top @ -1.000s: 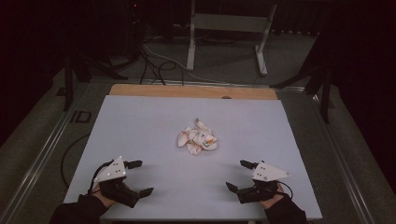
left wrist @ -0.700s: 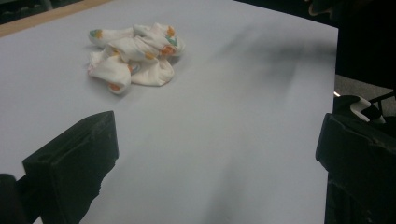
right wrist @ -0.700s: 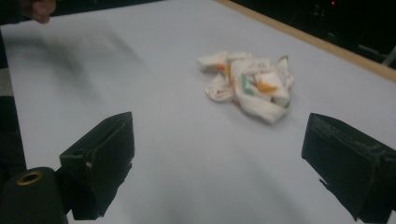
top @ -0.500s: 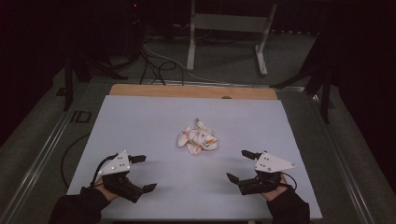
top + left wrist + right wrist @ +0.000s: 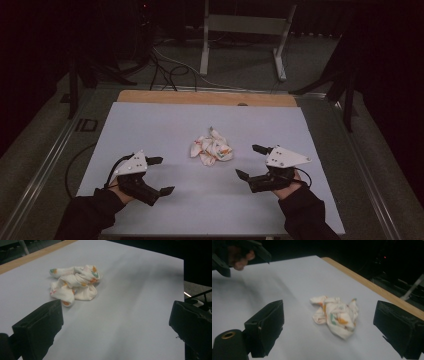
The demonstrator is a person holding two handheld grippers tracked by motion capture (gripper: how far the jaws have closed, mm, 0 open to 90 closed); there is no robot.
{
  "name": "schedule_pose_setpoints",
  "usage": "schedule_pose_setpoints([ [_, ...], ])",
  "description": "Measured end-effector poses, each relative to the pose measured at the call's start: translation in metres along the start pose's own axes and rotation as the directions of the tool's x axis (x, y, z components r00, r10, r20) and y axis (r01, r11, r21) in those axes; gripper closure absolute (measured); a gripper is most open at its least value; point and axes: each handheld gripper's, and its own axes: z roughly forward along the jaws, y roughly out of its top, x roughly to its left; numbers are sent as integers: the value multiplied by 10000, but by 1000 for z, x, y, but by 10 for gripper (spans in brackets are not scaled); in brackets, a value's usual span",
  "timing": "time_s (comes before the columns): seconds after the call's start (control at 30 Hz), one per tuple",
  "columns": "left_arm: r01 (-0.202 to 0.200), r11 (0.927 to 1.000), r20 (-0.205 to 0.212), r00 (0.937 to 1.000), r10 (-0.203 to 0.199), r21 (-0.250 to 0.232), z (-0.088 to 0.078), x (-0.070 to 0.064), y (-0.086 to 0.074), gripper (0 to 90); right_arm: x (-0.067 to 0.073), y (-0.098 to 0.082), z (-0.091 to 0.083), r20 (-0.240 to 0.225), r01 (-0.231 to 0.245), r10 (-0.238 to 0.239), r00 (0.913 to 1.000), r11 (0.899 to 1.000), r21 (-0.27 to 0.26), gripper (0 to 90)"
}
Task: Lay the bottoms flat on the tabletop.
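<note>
Both grippers have edged forward across the table since a second ago, the right gripper (image 5: 252, 161) advancing a little farther toward the middle than the left gripper (image 5: 161, 175), while the crumpled cloth (image 5: 212, 150) has not shifted. From the high view, the cloth lies bunched near the centre of the pale table top (image 5: 165, 125), white with small orange and green marks, well clear of the wooden strip (image 5: 200, 97) along the far edge. Each gripper sits in a gloved, dark-sleeved hand at the near side of the table, one on either side of the cloth and neither touching it. Jaws on both stand wide apart and hold nothing. Seen in the left gripper view, the cloth (image 5: 75, 283) lies ahead and toward the left jaw, with bare table between the two black jaws. Seen in the right gripper view, the cloth (image 5: 335, 313) lies between the spread jaws, farther off, and the other hand's gripper (image 5: 239, 252) shows at the upper left. Cables (image 5: 165, 65) and a metal stand (image 5: 245, 30) occupy the dim floor beyond the table.
</note>
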Motion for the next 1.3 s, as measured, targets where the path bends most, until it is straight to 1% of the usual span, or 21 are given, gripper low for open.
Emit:
schedule_pose_setpoints([
  [0.1,-115,9999,-37,9999,115,79,4,2,5,1,-2,5,6,22,103,-103,9999,9999,-34,98],
  [0.13,-156,9998,-42,9999,156,86,5,3,7,1,-2,6,8,44,32,-32,10000,10000,-37,98],
  [0.2,-141,9998,-106,9998,143,133,8,5,10,1,-4,8,12,15,93,-93,10000,10000,-25,98],
  [0.37,-94,9996,-232,9997,101,267,17,9,13,1,-8,10,25,95,-40,39,9999,10000,33,98],
  [0.5,9,9983,-595,9982,26,585,32,15,15,1,-12,9,36,43,-80,80,10000,9998,157,98],
  [0.6,-91,9967,-756,9970,152,806,41,17,15,1,-14,7,46,-127,-197,200,9997,9995,236,98],
  [0.63,-92,9961,-760,9970,159,874,45,18,16,1,-14,6,49,-173,-258,262,9995,9994,237,98],
  [0.67,-91,9955,-725,9972,160,938,48,19,16,1,-13,6,52,-53,-233,235,9997,9991,341,99],
  [0.7,-80,9950,-766,9969,157,996,51,19,16,1,-12,6,56,11,-301,301,9995,9980,564,116],
  [0.77,-16,9923,-774,9969,113,1242,58,21,16,1,-12,5,62,-31,-403,406,9992,9975,584,129],
  [0.8,-16,9923,-774,9969,113,1242,58,21,16,1,-12,4,65,-75,-480,486,9988,9970,613,134],
  [0.83,57,9903,-887,9960,67,1387,65,23,15,1,-12,3,68,-131,-506,516,9986,9966,649,135],
  [0.9,57,9903,-887,9960,67,1387,65,23,15,1,-12,2,71,-98,-541,550,9984,9961,698,135],
  [0.93,30,9883,-1004,9949,125,1523,71,24,14,1,-11,0,76,-85,-605,613,9981,9951,780,144],
  [0.97,40,9861,-950,9954,120,1658,77,26,13,1,-11,-1,78,-25,-591,595,9982,9948,829,152],
  [1.0,30,9849,-976,9951,141,1733,81,27,12,1,-10,-3,81,-81,-747,757,9971,9935,857,156],
  [1.03,13,9835,-989,9950,169,1812,85,28,12,2,-11,-4,84,-109,-754,767,9970,9930,911,166],
  [1.1,35,9823,-920,9957,140,1871,91,29,10,1,-10,-8,88,-80,-904,916,9958,9910,989,211],
  [1.13,35,9823,-920,9957,140,1871,91,29,10,2,-9,-10,91,-19,-939,946,9955,9903,1025,227],
  [1.2,-91,9766,-1193,9922,355,2148,101,31,8,2,-8,-15,96,44,-950,951,9955,9885,1176,262],
  [1.3,50,9750,-1492,9884,289,2221,109,33,8,49,-5,-22,105,251,-1115,1090,9937,9829,1464,331],
])
